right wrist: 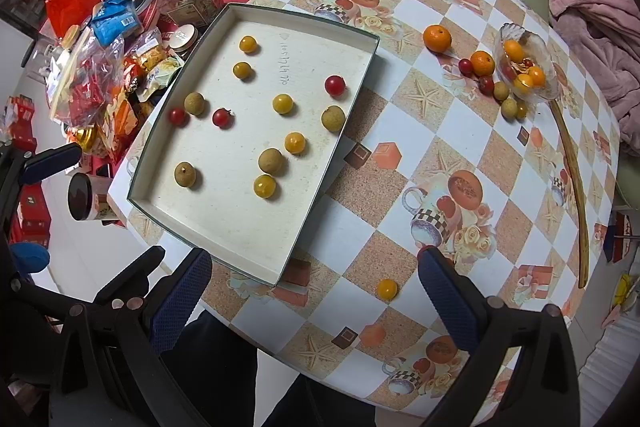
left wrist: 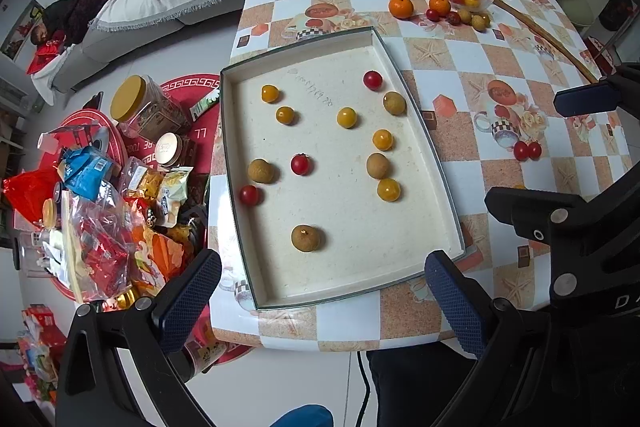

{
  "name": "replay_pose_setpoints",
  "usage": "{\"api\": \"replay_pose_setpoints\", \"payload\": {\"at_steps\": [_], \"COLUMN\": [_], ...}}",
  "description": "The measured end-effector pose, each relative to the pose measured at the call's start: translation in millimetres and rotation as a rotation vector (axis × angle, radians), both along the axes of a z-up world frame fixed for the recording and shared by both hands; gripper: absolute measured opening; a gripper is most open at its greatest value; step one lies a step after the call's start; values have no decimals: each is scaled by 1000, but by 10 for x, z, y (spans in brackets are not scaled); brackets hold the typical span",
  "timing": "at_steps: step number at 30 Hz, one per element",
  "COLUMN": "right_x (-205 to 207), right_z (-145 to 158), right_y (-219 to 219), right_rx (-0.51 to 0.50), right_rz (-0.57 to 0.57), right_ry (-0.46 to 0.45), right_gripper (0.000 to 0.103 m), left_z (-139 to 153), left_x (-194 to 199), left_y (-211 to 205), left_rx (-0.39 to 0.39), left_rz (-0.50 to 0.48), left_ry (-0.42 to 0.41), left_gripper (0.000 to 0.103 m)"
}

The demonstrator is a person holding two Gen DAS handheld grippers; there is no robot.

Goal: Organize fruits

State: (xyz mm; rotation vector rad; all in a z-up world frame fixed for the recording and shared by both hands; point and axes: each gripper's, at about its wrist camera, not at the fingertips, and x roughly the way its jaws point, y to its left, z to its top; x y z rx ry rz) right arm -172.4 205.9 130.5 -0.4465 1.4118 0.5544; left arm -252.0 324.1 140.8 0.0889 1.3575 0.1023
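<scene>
Cream-coloured card lines the shallow box lid (left wrist: 416, 131) that we see lying on the checked tablecloth (left wrist: 472, 39), and faint handwriting (left wrist: 312, 89) runs across its floor, too pale for us to read. On the floor beside the table, a red round mat (left wrist: 188, 83) carries white letters of which we can make out only "LL" and a fragment like "RE"; the snack packets (left wrist: 100, 227) heaped on it bear printing too small to tell.

Inside the lid we count small fruits lying well apart: red cherry tomatoes (left wrist: 372, 80), yellow cherry tomatoes (left wrist: 346, 117) and brown longans (left wrist: 306, 237).

At the far side of the table a glass bowl (right wrist: 548, 83) holds more yellow and red fruit, with two mandarins (right wrist: 437, 38), a few tomatoes and longans just beside it. One yellow tomato (right wrist: 387, 288) lies alone on the cloth near the table's front edge, and two red ones (left wrist: 527, 150) sit together right of the lid.

Our left gripper (left wrist: 322, 291) hovers over the lid's near edge, its blue-padded fingers (left wrist: 192, 303) spread wide and gripping nothing. Our right gripper (right wrist: 314, 291) likewise stands wide open and empty above the table's front edge, the lone yellow tomato lying between its fingers (right wrist: 450, 301) in view without touching them.
</scene>
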Motion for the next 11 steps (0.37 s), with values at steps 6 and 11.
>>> {"api": "replay_pose_setpoints", "payload": {"at_steps": [6, 11], "right_x": [-4, -7], "right_z": [-2, -3], "right_y": [8, 5], "right_rx": [3, 2], "right_rz": [1, -2], "right_ry": [2, 1], "right_gripper": [103, 103], "left_z": [-26, 8], "left_x": [-5, -10], "left_y": [29, -5], "left_rx": [-23, -29], "left_rz": [6, -10], "left_ry": [8, -10], "left_gripper": [102, 102]}}
